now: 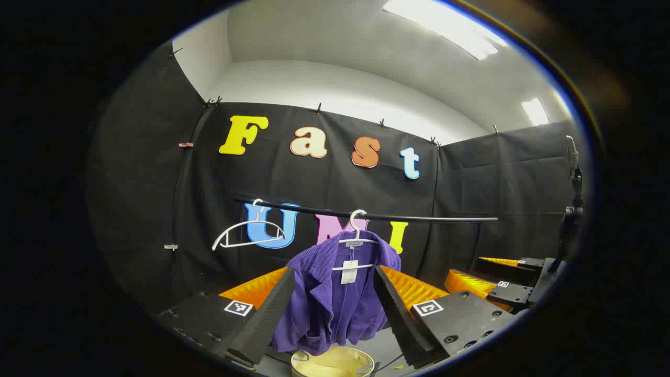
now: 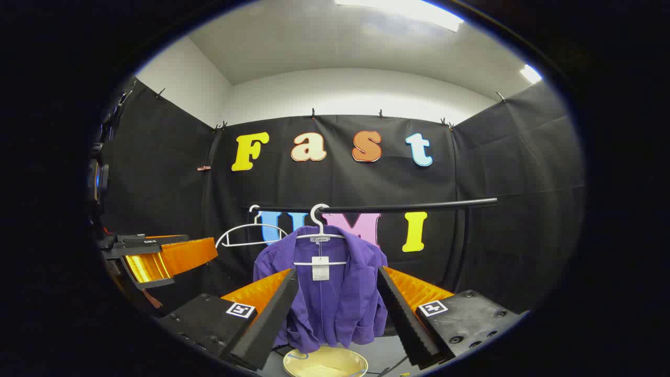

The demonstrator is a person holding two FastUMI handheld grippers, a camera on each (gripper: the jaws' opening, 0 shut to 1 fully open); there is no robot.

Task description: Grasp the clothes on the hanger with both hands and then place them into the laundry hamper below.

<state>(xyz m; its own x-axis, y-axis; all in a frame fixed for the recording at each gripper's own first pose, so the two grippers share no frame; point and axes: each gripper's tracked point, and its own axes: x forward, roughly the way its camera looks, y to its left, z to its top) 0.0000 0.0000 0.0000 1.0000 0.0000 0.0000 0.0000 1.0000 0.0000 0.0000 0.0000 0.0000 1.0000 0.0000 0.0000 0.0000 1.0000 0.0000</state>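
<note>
A purple jacket (image 1: 335, 298) (image 2: 335, 293) hangs on a white hanger (image 1: 357, 236) (image 2: 319, 233) from a black rail (image 1: 419, 217) (image 2: 408, 207). Below it stands a pale yellow hamper (image 1: 333, 362) (image 2: 324, 362). My left gripper (image 1: 335, 309) is open, its fingers either side of the jacket but short of it. My right gripper (image 2: 337, 306) is open too, framing the jacket from a distance. In the left gripper view the right gripper (image 1: 497, 285) shows at the far right. In the right gripper view the left gripper (image 2: 157, 259) shows at the left.
A second, empty white hanger (image 1: 246, 233) (image 2: 248, 234) hangs on the rail to the left of the jacket. A dark stand (image 1: 573, 209) rises at the right edge of the left gripper view. Black cloth walls close the booth on three sides.
</note>
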